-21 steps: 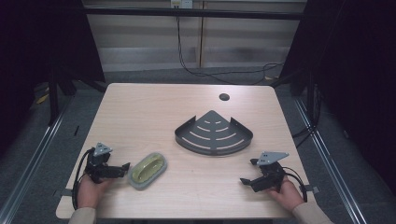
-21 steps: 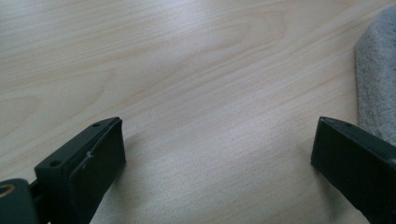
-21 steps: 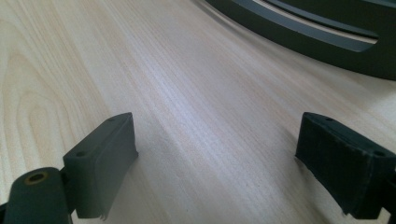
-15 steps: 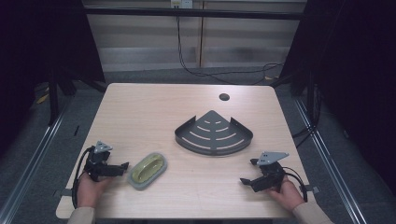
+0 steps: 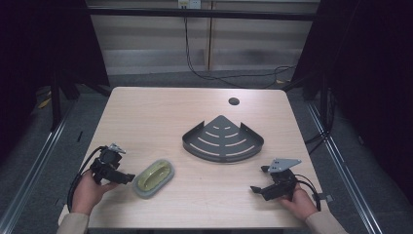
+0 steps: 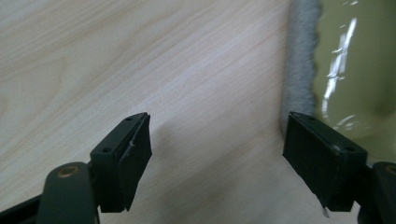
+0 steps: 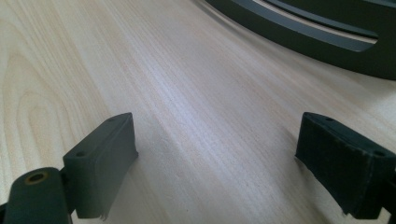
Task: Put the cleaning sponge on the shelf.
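Olive-green oval soap dish with grey rim (image 5: pixel 154 178) lies on light wood desk (image 5: pixel 160 117), just right of left claw (image 5: pixel 127 178); long axis runs diagonally. Left claw jaws apart, nearer. Right claw (image 5: pixel 256 188) jaws apart, well off, near dark metal corner rack (image 5: pixel 223 140).

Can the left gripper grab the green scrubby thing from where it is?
Probably yes. The left gripper is open right beside the green scrubber, with bare table between its jaws and nothing blocking; the scrubber's grey edge sits by one jaw.

Oval olive-green scrubbing brush (image 5: pixel 154 177), grey bristle rim, flat on table, front left
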